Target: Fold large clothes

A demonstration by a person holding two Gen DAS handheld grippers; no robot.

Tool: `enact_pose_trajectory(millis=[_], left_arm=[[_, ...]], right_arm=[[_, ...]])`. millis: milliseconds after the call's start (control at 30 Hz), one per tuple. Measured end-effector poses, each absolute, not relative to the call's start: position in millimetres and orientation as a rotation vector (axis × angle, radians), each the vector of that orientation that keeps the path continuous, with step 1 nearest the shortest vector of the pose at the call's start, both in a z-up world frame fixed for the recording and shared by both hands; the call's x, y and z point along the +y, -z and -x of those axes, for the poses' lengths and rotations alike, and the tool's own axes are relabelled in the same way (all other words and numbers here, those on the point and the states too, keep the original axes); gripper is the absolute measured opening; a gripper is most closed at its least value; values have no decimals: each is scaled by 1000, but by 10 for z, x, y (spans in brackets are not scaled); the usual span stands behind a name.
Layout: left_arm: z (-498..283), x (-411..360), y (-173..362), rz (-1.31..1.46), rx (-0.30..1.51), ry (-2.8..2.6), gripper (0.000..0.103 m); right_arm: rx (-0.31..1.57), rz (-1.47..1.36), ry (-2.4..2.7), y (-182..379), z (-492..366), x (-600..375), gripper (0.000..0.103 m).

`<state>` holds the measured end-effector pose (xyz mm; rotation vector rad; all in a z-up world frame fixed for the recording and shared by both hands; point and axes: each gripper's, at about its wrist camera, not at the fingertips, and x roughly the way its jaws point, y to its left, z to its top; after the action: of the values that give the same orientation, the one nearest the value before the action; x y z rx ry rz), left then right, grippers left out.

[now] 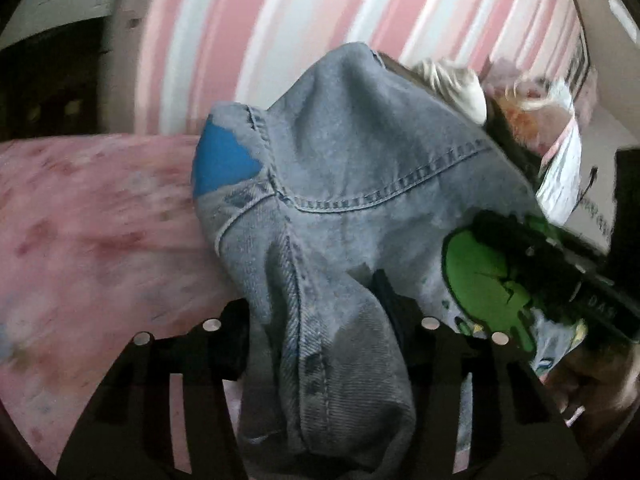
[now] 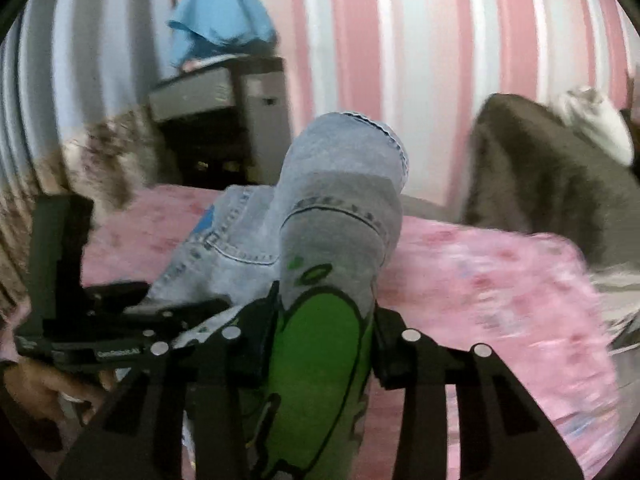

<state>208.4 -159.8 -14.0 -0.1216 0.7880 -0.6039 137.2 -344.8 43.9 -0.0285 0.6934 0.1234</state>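
Both the left gripper and the right gripper are clenched on the jeans, held bunched and raised at frame centre above the pink bedspread, so no flat fold appears complete and most folding likely remains.

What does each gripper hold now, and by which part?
Both hold the jeans: the left gripper pinches a bunched seam fold, the right gripper the part with the green patch.

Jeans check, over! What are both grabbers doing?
Left gripper shut on jeans. Right gripper shut on jeans at the green patch. Jeans lifted above pink bedspread. Nothing in the way.
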Motion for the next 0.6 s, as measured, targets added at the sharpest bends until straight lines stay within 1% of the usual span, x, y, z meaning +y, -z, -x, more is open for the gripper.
enact_pose_trajectory(millis=[67,100,133,167,200,233,267,300,467,500,533,600], left_arm=[[-2136,-1904,255,82,808,568,53],[-2119,-2007,295,51,806,523,58],[-2107,-2030,304,36,801,494,67],[-2075,-2041,323,20,794,466,74],[-2050,-2031,331,4,784,447,88],[-2004,-2005,328,-27,764,425,96],[-1979,-1960,326,-37,758,416,98],[-1953,-1911,314,-39,755,410,100],[-1585,-1601,194,-91,688,399,100],[-1487,-1554,164,-99,668,398,100],[-1336,-1464,101,-109,629,392,100],[-993,-1258,-42,-142,536,353,100]], right_arm=[[768,41,-105,-228,-1458,-3606,41],[789,38,-93,-143,-1473,-3645,46],[790,32,-64,-37,-1445,-3695,54],[772,37,-31,13,-1394,-3717,60],[748,52,4,43,-1334,-3718,70],[721,61,32,64,-1275,-3686,74],[707,48,54,69,-1215,-3671,76],[704,29,71,65,-1168,-3666,76],[701,-24,115,-36,-798,-3565,78],[680,-35,124,-88,-647,-3537,81],[664,-40,129,-109,-518,-3523,90],[622,-50,120,-185,-218,-3453,96]])
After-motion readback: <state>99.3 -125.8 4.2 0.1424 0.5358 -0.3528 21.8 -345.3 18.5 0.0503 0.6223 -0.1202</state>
